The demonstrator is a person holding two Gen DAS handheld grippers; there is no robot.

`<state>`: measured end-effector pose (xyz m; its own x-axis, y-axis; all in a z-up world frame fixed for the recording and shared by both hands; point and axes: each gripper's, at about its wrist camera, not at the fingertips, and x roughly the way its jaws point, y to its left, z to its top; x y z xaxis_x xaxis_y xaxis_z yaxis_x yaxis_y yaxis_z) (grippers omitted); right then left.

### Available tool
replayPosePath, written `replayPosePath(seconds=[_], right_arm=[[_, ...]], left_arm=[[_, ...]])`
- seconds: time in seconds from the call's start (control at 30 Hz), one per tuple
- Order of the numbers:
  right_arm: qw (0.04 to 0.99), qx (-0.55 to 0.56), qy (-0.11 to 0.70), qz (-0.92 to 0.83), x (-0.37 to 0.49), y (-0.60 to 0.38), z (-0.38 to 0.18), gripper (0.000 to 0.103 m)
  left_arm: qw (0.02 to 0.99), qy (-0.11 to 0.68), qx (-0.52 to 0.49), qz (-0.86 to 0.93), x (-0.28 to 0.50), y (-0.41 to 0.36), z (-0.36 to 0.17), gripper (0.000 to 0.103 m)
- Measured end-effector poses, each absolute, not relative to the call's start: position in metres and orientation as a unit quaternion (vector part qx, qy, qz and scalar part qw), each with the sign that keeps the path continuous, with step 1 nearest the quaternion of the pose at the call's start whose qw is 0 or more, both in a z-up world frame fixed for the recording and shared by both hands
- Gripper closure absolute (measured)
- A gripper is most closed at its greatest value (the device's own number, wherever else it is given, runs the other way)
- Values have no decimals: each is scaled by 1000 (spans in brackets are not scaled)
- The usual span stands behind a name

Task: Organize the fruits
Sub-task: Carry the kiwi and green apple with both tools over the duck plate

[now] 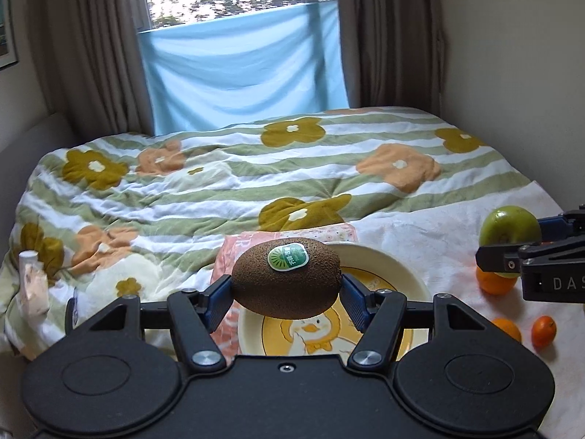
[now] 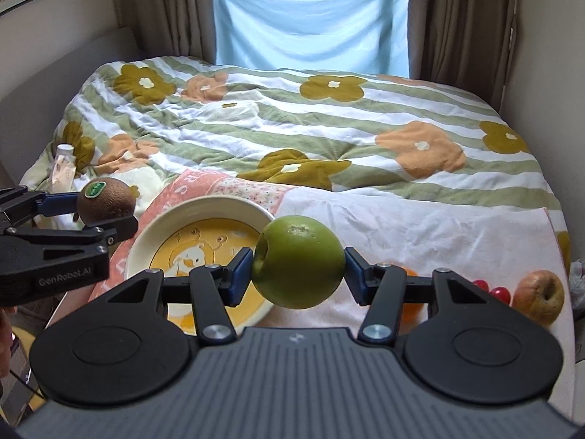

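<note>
Across the flowered bedspread (image 2: 329,124), the duck plate (image 2: 146,241) sits empty; left gripper (image 1: 287,289) clamps a kiwi (image 1: 287,278), right gripper (image 2: 299,267) a green apple (image 2: 299,261), oranges (image 1: 543,330) still waiting.

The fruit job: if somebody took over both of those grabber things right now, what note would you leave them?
Left gripper: jaws shut on the kiwi, held in the air over the duck plate.
Right gripper: jaws shut on the green apple, also in the air, beside the plate's right edge.
Plate: nothing in it yet.
Still on the white cloth: oranges, a red-yellow apple, small red fruits.
Left to do, probably: set down both held fruits, then gather the rest.
</note>
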<state>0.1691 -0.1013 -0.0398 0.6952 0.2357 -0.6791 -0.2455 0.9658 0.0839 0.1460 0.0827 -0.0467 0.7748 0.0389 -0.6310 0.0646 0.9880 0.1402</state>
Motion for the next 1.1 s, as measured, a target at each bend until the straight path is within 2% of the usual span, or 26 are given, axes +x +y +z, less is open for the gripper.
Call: replayPosePath(seconds=[0.37, 0.77, 0.83, 0.9, 0.93, 1.1], right_arm=[[917, 19, 389, 83, 217, -74, -69, 35], [910, 31, 410, 50, 239, -74, -87, 35], [909, 30, 412, 48, 239, -74, -88, 35], [909, 28, 413, 47, 240, -72, -88, 35], [909, 27, 413, 47, 240, -71, -88, 35], [910, 21, 411, 55, 241, -69, -85, 35]], left_arm=[[921, 358, 133, -81, 212, 88, -96, 36], [899, 389, 155, -128, 237, 82, -137, 35], [899, 388, 151, -134, 237, 83, -137, 32], [904, 375, 154, -138, 235, 84, -132, 11], [906, 368, 155, -138, 233, 84, -130, 5], [908, 366, 160, -130, 224, 93, -122, 5]])
